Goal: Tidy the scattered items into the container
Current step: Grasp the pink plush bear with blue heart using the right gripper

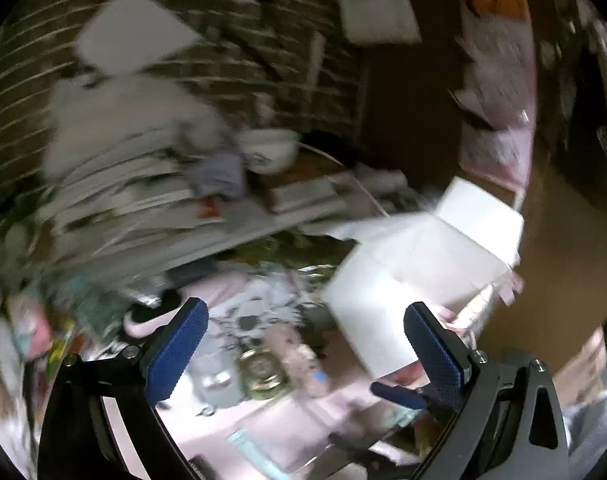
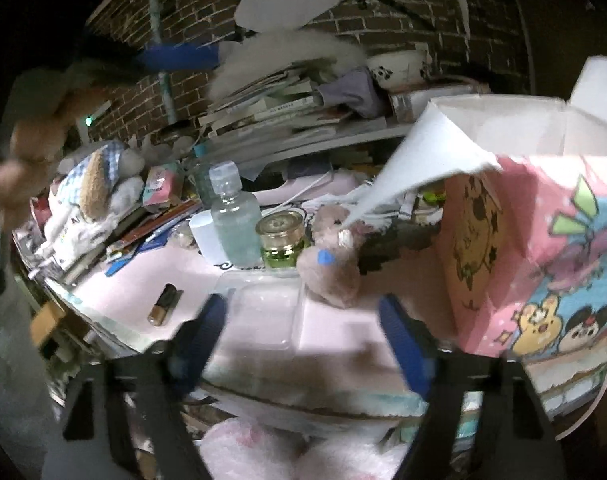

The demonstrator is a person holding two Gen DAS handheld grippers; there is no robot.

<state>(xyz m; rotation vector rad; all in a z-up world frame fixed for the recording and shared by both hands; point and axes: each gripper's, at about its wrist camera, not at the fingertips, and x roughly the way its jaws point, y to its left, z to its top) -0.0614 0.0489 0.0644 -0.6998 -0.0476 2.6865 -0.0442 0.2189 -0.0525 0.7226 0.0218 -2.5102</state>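
The container is a pink cartoon-printed box [image 2: 543,280] with white flaps, at the right of the right wrist view; in the blurred left wrist view it shows from above, open and white inside [image 1: 415,264]. On the pink table lie a small plush bear [image 2: 331,268], a clear plastic bottle [image 2: 235,220], a green glass jar [image 2: 281,240], a clear plastic tray [image 2: 263,308] and a small brown vial [image 2: 163,304]. My right gripper [image 2: 303,332] is open and empty, low over the tray. My left gripper [image 1: 303,344] is open and empty, high above the table, beside the box.
A stack of books and papers [image 2: 287,108] with a panda bowl [image 2: 399,66] fills the back against a brick wall. A plaid plush toy [image 2: 99,176] and clutter lie at the left. The table's front edge [image 2: 103,324] runs lower left.
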